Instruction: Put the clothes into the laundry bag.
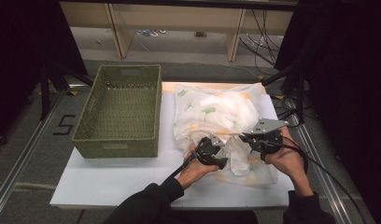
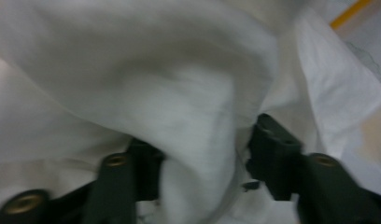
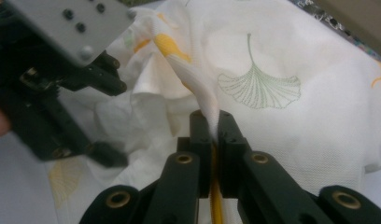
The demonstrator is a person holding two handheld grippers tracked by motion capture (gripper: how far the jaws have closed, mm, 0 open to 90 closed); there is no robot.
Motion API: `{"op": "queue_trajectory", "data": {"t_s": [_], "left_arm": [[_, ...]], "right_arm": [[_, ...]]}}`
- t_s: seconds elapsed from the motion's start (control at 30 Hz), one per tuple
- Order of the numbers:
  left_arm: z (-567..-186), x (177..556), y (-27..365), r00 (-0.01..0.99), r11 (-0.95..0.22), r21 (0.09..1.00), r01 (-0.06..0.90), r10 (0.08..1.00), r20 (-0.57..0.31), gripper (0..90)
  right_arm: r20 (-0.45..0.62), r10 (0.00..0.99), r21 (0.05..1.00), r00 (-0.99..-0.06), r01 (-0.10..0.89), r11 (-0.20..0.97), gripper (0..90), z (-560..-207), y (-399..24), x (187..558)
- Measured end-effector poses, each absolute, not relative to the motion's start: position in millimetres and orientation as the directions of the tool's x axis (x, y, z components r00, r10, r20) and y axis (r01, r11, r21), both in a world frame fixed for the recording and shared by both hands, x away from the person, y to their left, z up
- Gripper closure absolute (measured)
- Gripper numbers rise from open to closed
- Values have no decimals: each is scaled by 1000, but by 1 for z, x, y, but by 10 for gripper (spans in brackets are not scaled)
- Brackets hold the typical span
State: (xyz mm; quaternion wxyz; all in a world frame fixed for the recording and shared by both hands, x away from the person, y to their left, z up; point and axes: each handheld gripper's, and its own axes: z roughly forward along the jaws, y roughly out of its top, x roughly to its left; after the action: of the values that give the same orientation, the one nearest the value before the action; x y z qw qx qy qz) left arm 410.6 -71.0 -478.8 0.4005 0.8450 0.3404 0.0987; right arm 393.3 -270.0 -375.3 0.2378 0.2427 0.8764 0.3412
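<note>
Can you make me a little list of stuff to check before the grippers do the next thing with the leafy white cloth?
1. Right gripper pinching the cloth: ok. Its jaws are shut on a fold with a yellow edge.
2. Left gripper has a grip: not ok. A fold sits between its jaws, but there are gaps beside it.
3. Cloth all on the white board: ok.
4. Green basket ready: ok. It stands left of the cloth and looks empty.
5. Cables free of the cloth: cannot tell.
</note>
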Motion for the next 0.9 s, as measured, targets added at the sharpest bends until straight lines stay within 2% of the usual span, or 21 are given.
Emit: {"op": "queue_trajectory", "data": {"t_s": [0.07,0.17,0.3,0.37,0.47,0.5,0.6,0.8,0.9], "left_arm": [[-480,418,-72,743,-444,758,478,664,-79,691],[-479,426,-75,725,-413,776,477,683,-82,772],[-473,436,-81,716,-420,789,448,697,-35,800],[-469,447,-87,673,-357,821,445,738,-44,804],[-472,462,-86,655,-361,823,439,755,-19,800],[-475,464,-85,651,-346,821,454,758,-41,790],[-478,461,-76,677,-366,793,487,731,-79,701],[-464,433,-55,733,-464,741,486,678,-56,324],[-462,418,-50,744,-475,724,501,664,-79,255]], "right_arm": [[-243,594,706,-767,281,650,879,-379,-272,393],[-242,587,710,-773,271,650,879,-380,-275,394],[-231,580,707,-781,274,651,880,-380,-274,393],[-228,590,708,-774,284,646,881,-381,-273,392],[-240,579,705,-779,270,656,882,-381,-273,393],[-237,579,701,-780,275,658,882,-383,-273,394],[-217,593,698,-776,301,649,882,-389,-275,396],[-204,599,698,-774,314,644,881,-391,-277,398],[-207,585,697,-784,301,650,879,-391,-276,398]]}}
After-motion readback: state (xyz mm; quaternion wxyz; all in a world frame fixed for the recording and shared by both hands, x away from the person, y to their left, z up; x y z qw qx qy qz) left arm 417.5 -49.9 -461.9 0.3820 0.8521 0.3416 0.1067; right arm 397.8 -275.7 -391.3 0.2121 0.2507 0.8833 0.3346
